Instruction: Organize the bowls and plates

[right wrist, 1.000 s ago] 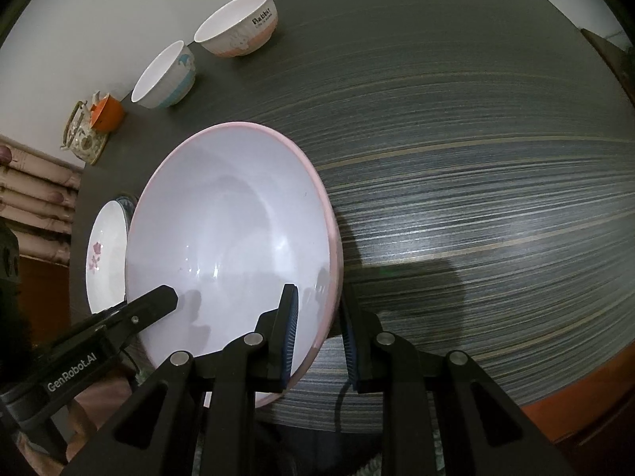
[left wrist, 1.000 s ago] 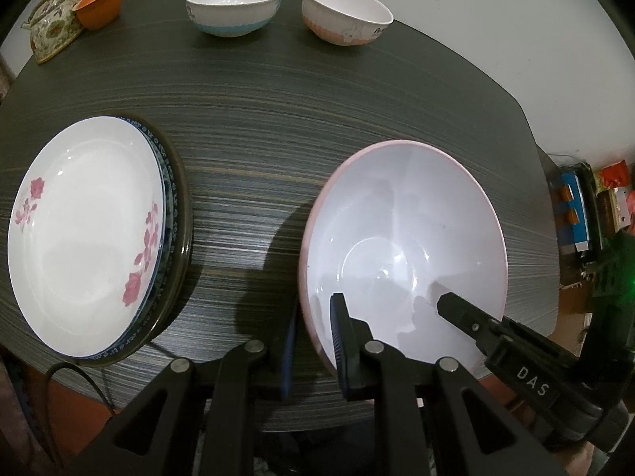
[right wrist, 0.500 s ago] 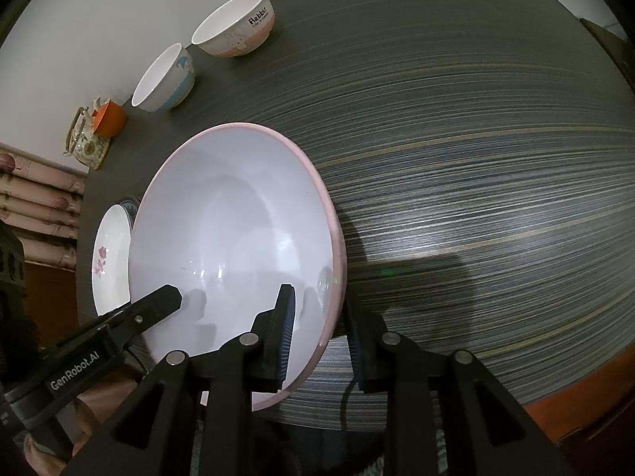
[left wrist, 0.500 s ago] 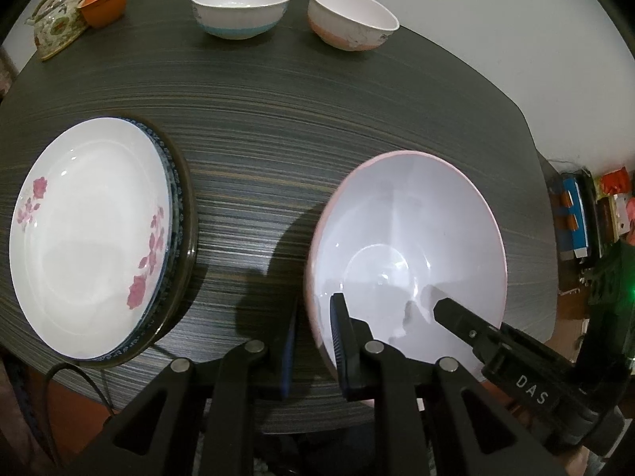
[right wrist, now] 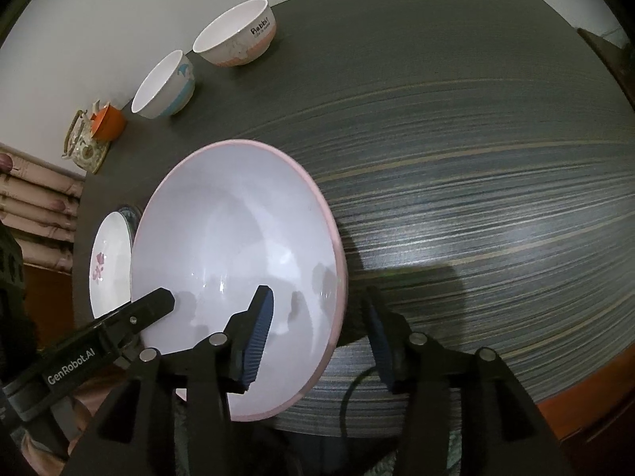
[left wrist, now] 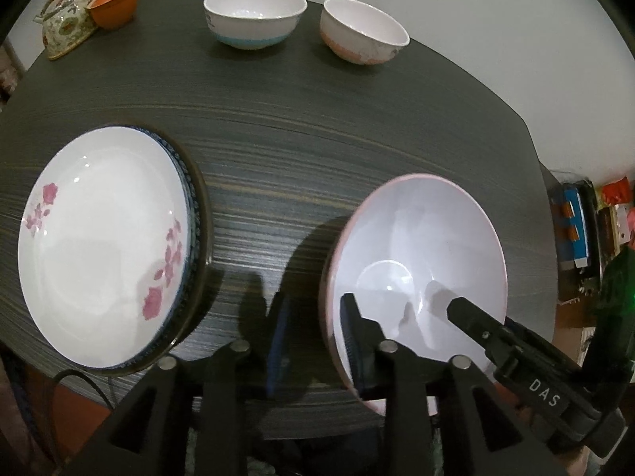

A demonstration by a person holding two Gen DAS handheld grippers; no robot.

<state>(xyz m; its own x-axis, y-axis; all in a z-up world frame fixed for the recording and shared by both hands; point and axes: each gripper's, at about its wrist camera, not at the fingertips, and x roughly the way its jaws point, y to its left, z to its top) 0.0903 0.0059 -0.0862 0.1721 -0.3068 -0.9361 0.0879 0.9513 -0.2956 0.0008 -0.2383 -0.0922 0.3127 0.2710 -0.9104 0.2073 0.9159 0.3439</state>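
Now my two grippers both sit at the near edge of the big pink-rimmed bowl (left wrist: 416, 261), which rests on the dark striped table (left wrist: 301, 146). My left gripper (left wrist: 313, 341) has its jaws a little apart, one on each side of the bowl's left rim, and they have just been opening. Its pads do not press the rim. My right gripper (right wrist: 317, 333) has its jaws wider apart around the bowl's right rim, and they have just been opening too, with gaps on both sides.

Left of my left jaws lies a white plate with pink flowers (left wrist: 103, 246), stacked on a blue-edged plate and a dark one. Far ahead of my jaws stand two small bowls side by side, one with a blue band (left wrist: 254, 20) and one with a pink band (left wrist: 363, 31). Further left sit an orange cup (left wrist: 115, 6) and a flowery teapot (left wrist: 65, 25).
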